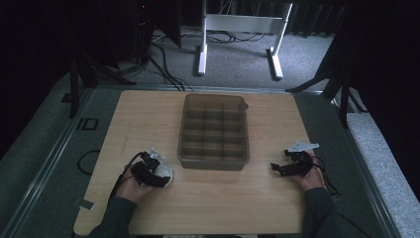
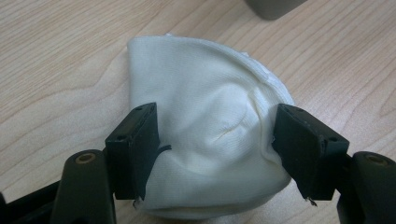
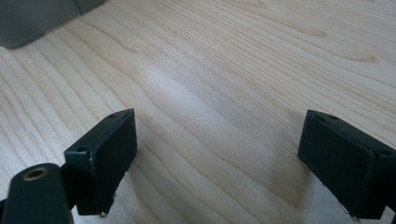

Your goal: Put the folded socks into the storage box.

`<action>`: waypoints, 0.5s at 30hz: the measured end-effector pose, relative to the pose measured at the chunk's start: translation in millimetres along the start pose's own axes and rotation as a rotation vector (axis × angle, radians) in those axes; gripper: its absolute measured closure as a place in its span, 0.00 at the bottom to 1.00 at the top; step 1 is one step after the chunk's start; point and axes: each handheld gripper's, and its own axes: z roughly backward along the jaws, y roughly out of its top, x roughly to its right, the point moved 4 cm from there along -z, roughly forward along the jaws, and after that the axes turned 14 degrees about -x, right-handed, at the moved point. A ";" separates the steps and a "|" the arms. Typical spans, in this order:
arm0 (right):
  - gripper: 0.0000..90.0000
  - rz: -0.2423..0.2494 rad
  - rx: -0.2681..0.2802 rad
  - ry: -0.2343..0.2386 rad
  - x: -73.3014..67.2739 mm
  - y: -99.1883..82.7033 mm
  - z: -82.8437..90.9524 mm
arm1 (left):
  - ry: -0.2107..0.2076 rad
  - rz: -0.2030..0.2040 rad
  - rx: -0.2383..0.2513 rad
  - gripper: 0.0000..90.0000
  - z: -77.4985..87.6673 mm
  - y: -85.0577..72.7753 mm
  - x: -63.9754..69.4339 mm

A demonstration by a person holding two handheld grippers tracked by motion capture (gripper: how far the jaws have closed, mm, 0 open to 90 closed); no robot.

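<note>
Dark curtains ring the room, and grey carpet runs across the upper part of the high view, where a white metal table frame (image 1: pixel 241 34) stands among loose black cables (image 1: pixel 163 64). Below it, in the middle of that view, lies a pale wood-grain table (image 1: pixel 148 109) with rounded corners.

At the centre of the table sits a translucent grey-brown plastic organiser tray (image 1: pixel 214 131), rectangular and split by dividers into rows of small compartments; whether any compartment holds something cannot be told.

At the lower left of the high view, a hand in a dark sleeve holds the black left gripper (image 1: pixel 157 171) just beside the tray's near left corner. In the left gripper view, a cream-white knitted cloth bundle (image 2: pixel 210 135), rounded and folded with a seam along its right edge, rests on the wood in the centre of the frame. The left gripper's (image 2: pixel 215 142) two black jaws stand on either side of it, pressed against its flanks, so the cloth fills the gap between them. A corner of the tray shows at the top of that frame.

At the lower right of the high view, the other hand holds the black right gripper (image 1: pixel 277 167), well apart from the tray's right side. In the right gripper view its (image 3: pixel 219 154) jaws are spread wide over bare wood, with a tray corner at the upper left.
</note>
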 end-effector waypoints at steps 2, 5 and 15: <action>0.13 0.000 0.000 0.000 0.0 0.0 0.0 | -0.004 0.007 -0.001 0.35 -0.4 1.1 -0.7; 0.13 0.000 0.000 0.000 0.0 0.0 0.0 | -0.008 0.020 -0.009 0.36 -0.8 3.4 -2.7; 0.13 0.000 0.000 0.000 -0.1 -0.1 0.1 | -0.013 0.064 -0.036 0.46 0.1 9.8 -10.5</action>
